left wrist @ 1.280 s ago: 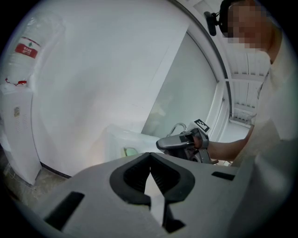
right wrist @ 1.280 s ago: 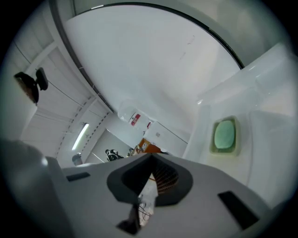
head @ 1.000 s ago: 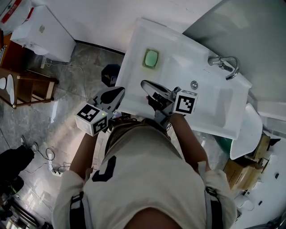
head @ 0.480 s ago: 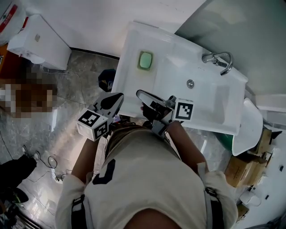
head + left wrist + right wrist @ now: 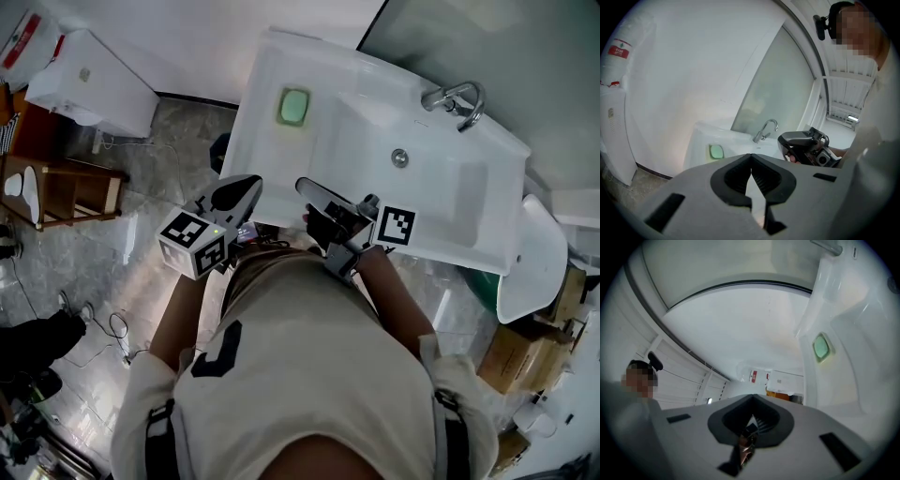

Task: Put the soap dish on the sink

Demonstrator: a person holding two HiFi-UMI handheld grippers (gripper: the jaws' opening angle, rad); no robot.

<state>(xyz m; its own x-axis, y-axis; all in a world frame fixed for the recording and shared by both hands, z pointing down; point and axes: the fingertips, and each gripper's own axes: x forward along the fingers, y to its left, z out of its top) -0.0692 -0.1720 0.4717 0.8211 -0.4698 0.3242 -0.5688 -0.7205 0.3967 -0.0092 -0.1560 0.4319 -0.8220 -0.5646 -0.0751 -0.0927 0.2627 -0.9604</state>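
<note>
Nearest, just off the near-left corner of the sink [image 5: 267,159]: left gripper [image 5: 246,186], tipped a little downward, jaws pressed together with nothing between them. Just beside it to the right, over the sink's near rim: right gripper [image 5: 303,185], jaws likewise closed tight and empty. Showed nothing clamped in either gripper view. Carried no load in either tool, then, and touched nothing on the sink.

Farther out, on the flat left deck of the sink: soap dish [image 5: 293,106], small, green and rounded, lying flat. Sat well apart from both grippers, left of the basin and short of the far wall. Could not tell at that size whether anything lay in it. To its right, down in the basin: drain [image 5: 400,157]. Farthest, at the far-right rim: faucet [image 5: 457,97], spout curved over the basin.

Judged the placing itself done: dish resting on the sink, let go, level and away from the edge. Judged little or nothing left, at most keeping both closed tools clear of the rim. Saw no second thing waiting to be placed, as far as these views reached.
</note>
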